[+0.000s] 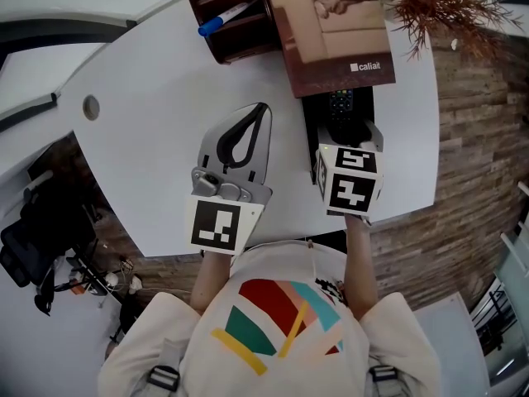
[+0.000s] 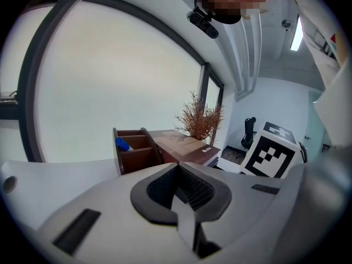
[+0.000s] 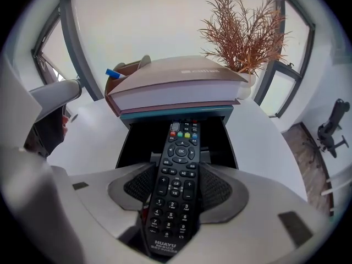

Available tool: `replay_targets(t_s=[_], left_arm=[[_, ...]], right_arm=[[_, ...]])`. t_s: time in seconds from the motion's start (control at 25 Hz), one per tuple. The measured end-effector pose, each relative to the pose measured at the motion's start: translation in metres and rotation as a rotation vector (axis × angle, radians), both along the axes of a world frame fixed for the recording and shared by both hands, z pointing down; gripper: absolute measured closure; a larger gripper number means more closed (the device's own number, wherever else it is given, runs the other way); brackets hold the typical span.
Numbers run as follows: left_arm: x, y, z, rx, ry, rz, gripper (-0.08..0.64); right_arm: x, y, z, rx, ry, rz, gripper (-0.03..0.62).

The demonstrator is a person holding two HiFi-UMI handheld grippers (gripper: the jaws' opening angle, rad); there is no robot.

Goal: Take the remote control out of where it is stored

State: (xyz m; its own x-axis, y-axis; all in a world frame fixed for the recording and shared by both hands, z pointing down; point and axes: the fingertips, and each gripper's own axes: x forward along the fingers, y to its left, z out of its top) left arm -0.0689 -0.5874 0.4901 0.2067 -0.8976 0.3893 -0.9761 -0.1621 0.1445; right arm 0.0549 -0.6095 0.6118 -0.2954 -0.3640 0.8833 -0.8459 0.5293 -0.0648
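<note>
My right tongs (image 3: 177, 172) are closed on the remote control (image 3: 175, 202), with 1 ridged pad against each long side and the buttons facing up. The remote's near end reaches back between the tongs toward me. Its far end lies inside a black box (image 3: 223, 142), open at the front, which stands on the white desk (image 1: 157, 139). My left tongs (image 2: 177, 190) are pressed together with nothing in them. They hover over the desk to the left of the box, apart from it. A thick brown book (image 3: 176, 87) lies on top of the box. Beyond the book, a wooden organiser (image 1: 240, 48) holding 1 blue pen (image 1: 219, 19) stands to the left. A dried reddish plant (image 3: 242, 32) stands to the right.
</note>
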Motion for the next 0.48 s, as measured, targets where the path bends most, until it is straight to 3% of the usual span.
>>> replay_targets(t_s=[0.48], left_arm=[[0.006,0.013,-0.037,0.086,-0.014,-0.012,0.552]], right_arm=[[0.018,0.023,-0.027,-0.061,0.020,-0.023,0.342]])
